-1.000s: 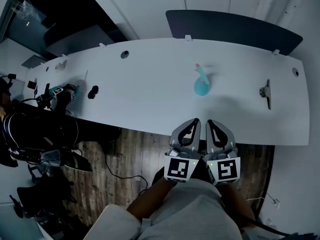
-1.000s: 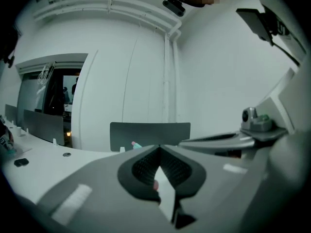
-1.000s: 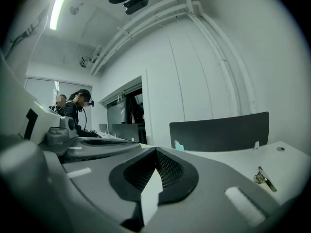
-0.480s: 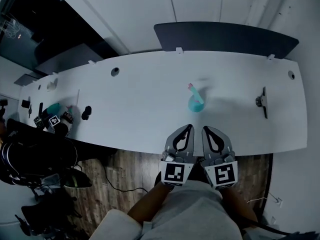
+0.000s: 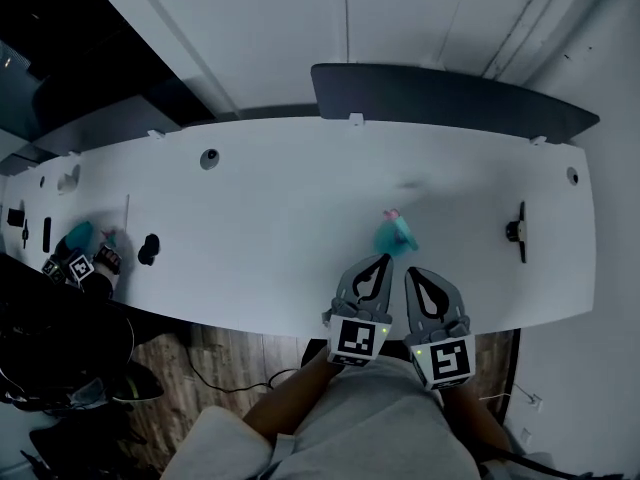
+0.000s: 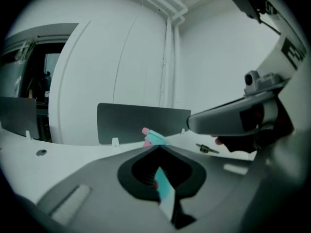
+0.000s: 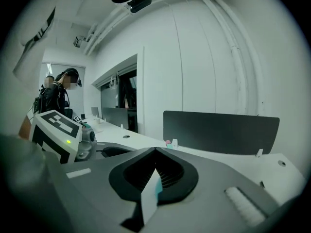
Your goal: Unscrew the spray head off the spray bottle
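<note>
Here, the left tool [image 5: 380, 260] and the right tool [image 5: 414, 272] hover side by side over the near edge of the white counter [image 5: 270, 208], both with jaws pressed together on nothing. The teal spray bottle [image 5: 395, 234], spray head on, stands just beyond the left tool's tip.

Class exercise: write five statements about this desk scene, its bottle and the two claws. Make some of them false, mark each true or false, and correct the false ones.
1. The spray bottle sits on the white table with its spray head attached. True.
2. The left claw is clamped round the bottle. False: it is shut on nothing, short of the bottle.
3. The right claw is shut and empty. True.
4. The bottle is red. False: it is teal, with a pink part on the head.
5. A dark panel stands along the table's far edge. True.
</note>
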The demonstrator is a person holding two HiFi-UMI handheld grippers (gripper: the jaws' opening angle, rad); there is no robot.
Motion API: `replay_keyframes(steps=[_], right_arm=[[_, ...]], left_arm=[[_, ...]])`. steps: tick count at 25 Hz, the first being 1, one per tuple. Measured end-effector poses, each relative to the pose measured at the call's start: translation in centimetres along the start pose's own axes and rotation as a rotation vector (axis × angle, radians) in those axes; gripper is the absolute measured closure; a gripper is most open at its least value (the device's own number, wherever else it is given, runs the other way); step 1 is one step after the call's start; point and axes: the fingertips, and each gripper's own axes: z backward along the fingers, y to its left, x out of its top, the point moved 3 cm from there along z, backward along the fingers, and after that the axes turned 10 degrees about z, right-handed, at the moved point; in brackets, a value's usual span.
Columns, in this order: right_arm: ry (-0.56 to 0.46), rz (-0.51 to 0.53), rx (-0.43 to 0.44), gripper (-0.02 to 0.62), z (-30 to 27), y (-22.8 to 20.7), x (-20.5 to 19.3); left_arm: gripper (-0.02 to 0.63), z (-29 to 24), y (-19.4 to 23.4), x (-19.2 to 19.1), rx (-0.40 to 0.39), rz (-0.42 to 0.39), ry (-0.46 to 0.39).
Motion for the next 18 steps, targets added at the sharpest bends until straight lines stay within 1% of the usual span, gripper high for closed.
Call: replay_keyframes(steps=[3, 6, 9, 12, 14, 18], right_arm=[[0.024, -0.010, 0.016, 0.597, -0.6, -0.3, -0.3], [0.055, 0.014, 0.048, 0.597, -1.0, -0.9, -1.3], [0.073, 0.042, 0.083, 0.595, -1.2, -1.5, -1.5], [0.077, 0.038, 0.096, 0.595, -1.7, -1.7, -1.7], [0.070, 0.049, 0.101, 0.595, -2.0, -1.8, -1.5], [0.087, 0.039, 0.102, 0.595, -2.0, -1.9, -1.5]], left_arm=[[0.606, -0.5, 0.4, -1.4, 0.014, -0.010, 0.051], [0.606, -1.1, 0.7, -2.4, 0.032, -0.035, 0.095], [0.606, -1.4, 0.9, -3.2, 0.048, -0.071, 0.122], [0.606, -2.1, 1.7, -3.9, 0.066, -0.071, 0.143], [0.606, -2.4, 1.9, -4.2, 0.064, -0.068, 0.155], [0.603, -2.6, 1.9, -5.0, 0.035, -0.058, 0.174]])
